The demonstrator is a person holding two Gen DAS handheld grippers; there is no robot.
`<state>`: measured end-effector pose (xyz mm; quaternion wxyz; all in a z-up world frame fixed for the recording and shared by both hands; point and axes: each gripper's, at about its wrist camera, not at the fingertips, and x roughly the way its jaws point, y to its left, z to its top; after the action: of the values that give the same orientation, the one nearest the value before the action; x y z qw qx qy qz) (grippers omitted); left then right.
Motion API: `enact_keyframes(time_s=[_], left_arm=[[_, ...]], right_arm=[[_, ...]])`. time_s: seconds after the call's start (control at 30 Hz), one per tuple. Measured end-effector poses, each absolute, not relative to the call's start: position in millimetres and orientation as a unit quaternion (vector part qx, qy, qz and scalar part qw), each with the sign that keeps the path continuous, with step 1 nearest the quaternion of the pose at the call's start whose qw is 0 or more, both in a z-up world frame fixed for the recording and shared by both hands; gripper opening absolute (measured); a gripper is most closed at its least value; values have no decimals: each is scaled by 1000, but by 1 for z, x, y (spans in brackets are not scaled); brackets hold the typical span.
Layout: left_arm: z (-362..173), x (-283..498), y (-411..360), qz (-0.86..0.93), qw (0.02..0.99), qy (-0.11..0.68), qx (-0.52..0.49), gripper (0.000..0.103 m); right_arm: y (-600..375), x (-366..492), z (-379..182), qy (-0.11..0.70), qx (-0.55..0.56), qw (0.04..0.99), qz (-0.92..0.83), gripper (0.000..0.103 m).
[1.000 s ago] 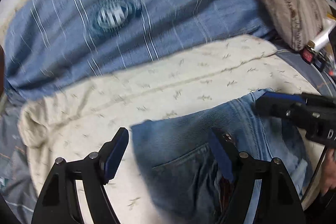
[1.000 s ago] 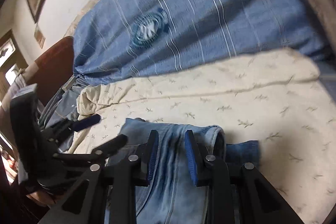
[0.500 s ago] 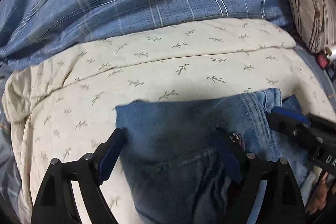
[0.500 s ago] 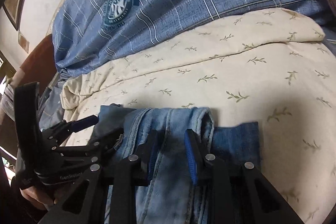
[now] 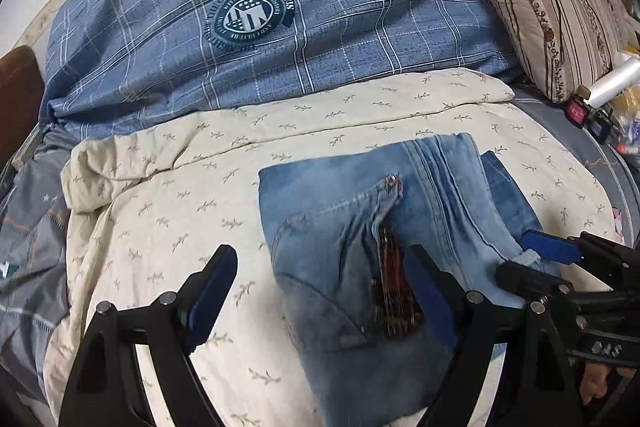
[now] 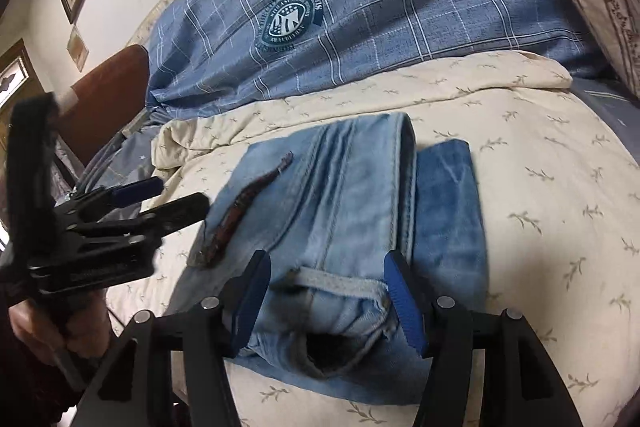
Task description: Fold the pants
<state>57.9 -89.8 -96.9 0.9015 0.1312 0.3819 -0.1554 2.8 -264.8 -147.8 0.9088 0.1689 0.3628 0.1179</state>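
1. The bed (image 5: 360, 115), under a cream leaf-print quilt, served as the folding surface, with a blue plaid pillow (image 5: 360, 7) behind.
2. The pants (image 5: 360, 227), jeans, lay folded compactly on the quilt, apparently finished.
3. The left gripper (image 5: 320, 291) was spread wide, holding nothing, above the pocket.
4. The right gripper (image 6: 326, 297) likewise gaped, straddling the waistband, probably having released.

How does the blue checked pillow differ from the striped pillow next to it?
The blue checked pillow is wide, lies flat and carries a round badge; the striped pillow is beige with dark floral stripes, looks narrower and stands tilted at the right. Both sit beyond the cream quilt holding the folded jeans.
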Motion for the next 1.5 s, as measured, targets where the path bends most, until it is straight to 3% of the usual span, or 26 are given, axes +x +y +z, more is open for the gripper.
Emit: enact_keyframes(time_s=[0.33, 0.63, 0.77, 0.83, 0.9, 0.97, 1.0, 1.07, 1.3, 1.5], left_arm=[[-131, 58, -87, -136, 895, 406, 121, 88], [-126, 51, -78, -133, 901, 399, 105, 93], [-105, 33, -61, -162, 916, 359, 75, 95], [-96, 23, -50, -167, 927, 329, 66, 103], [-92, 17, -39, -166, 932, 317, 52, 103], [-96, 21, -30, -142, 930, 335, 55, 103], [-100, 24, -26, -129, 928, 345, 58, 103], [-109, 28, -18, -108, 923, 365, 60, 103], [-121, 29, -15, -110, 915, 384, 54, 103], [-148, 40, -41, -124, 886, 438, 83, 103]], right_arm=[[-260, 9, -169, 381, 158, 905, 109, 63], [-263, 9, -167, 369, 166, 907, 117, 63], [-279, -8, -148, 311, 183, 926, 110, 63], [-284, -18, -138, 274, 183, 939, 99, 63], [-285, -25, -131, 253, 177, 946, 93, 63], [-279, -27, -128, 247, 163, 950, 98, 58], [-273, -27, -128, 249, 152, 951, 102, 47], [-258, -22, -130, 263, 116, 952, 103, 35], [-244, 6, -170, 372, 105, 915, 118, 35], [-249, 8, -173, 374, 127, 910, 126, 36]])
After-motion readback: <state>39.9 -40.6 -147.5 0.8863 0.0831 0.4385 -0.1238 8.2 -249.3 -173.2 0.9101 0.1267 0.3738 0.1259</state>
